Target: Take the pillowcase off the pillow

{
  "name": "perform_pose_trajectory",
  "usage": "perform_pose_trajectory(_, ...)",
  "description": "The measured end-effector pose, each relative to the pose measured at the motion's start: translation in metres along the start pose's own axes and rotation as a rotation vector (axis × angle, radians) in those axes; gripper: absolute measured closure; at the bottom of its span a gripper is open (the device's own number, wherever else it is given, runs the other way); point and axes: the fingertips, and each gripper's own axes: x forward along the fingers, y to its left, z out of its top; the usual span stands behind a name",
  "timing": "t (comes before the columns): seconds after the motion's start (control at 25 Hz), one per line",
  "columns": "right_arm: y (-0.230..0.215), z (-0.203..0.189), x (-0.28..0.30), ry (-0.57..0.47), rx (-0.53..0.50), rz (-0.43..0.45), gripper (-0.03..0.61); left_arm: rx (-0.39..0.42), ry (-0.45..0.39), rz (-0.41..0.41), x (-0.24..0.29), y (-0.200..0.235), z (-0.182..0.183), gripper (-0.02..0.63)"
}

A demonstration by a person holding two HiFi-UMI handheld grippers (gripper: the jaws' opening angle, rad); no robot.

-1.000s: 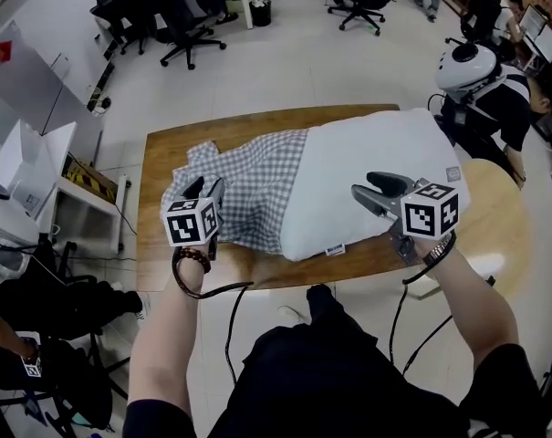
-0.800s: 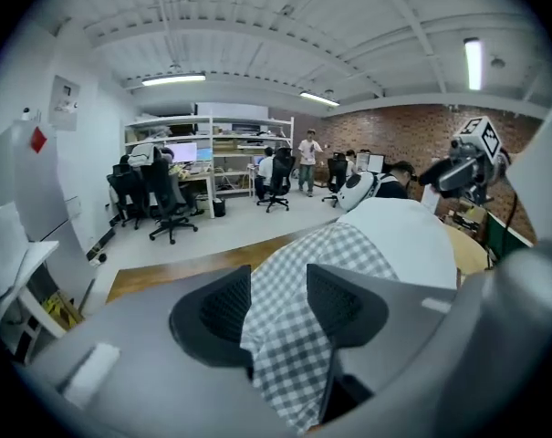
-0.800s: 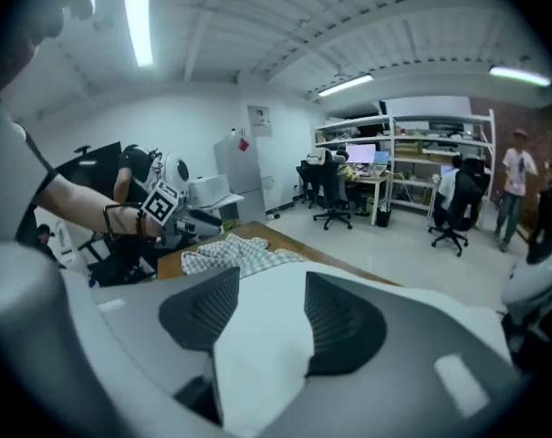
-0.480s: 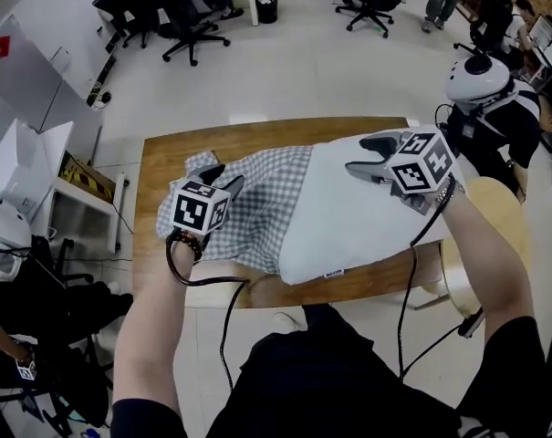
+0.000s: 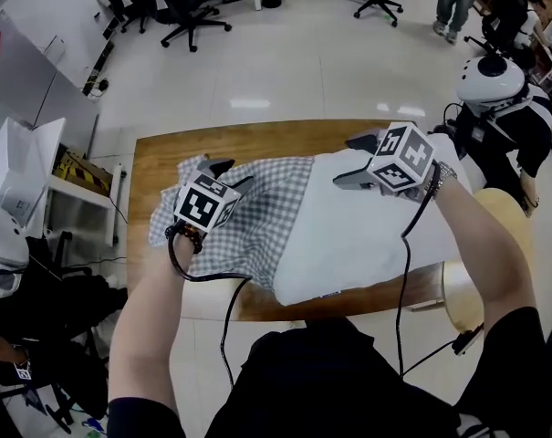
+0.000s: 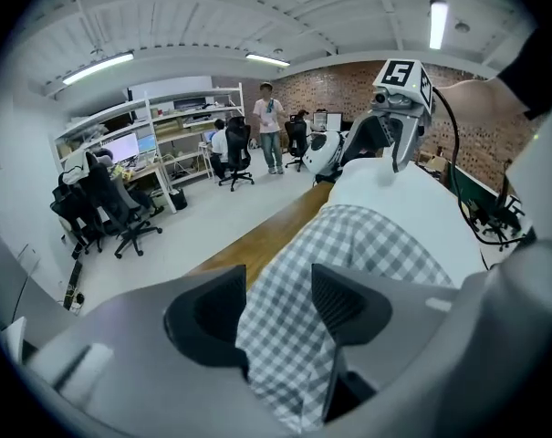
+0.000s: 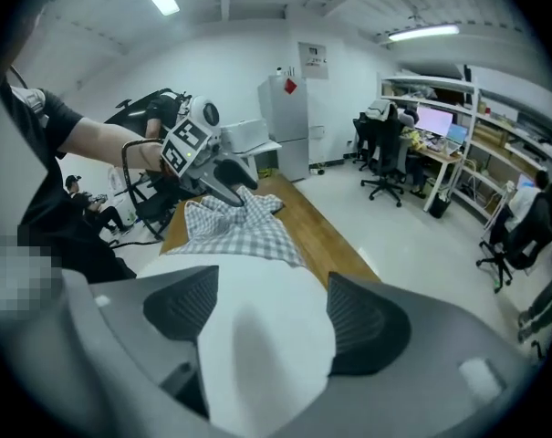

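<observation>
A white pillow [image 5: 367, 226] lies on the wooden table [image 5: 257, 140], its left end still inside a grey-and-white checked pillowcase [image 5: 257, 208] that is bunched toward the left. My left gripper [image 5: 232, 173] sits over the far side of the checked cloth. Its jaws have just been opening, and a fold of pillowcase [image 6: 348, 254] lies between them without being pinched. My right gripper [image 5: 347, 161] is at the pillow's far edge. Its jaws have just been opening wide, and the white pillow [image 7: 257, 336] bulges up between them.
A person in a white helmet [image 5: 494, 80] stands at the table's right end beside a round wooden stool [image 5: 499, 235]. Office chairs [image 5: 180, 7] stand on the floor beyond the table. A cabinet and white boxes [image 5: 20, 167] are on the left.
Both grippers have moved from the near side of the pillow toward its far side. The right went to the pillow's far edge and the left onto the checked cloth, both with wider jaws.
</observation>
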Motion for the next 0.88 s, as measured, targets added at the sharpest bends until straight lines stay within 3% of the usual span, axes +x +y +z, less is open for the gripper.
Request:
perform_pose_trajectory(0.44, -0.043, -0.013, 0.044, 0.189, -0.010, 0.242, 0.093, 0.037, 0.140, -0.126, 0.064, 0.030, -0.006, 0.346)
perform_pose_trajectory(0.88, -0.078, -0.042, 0.086, 0.342, 0.034, 0.409, 0.063, 0.081, 0.341, -0.260, 0.129, 0.065, -0.055, 0.321)
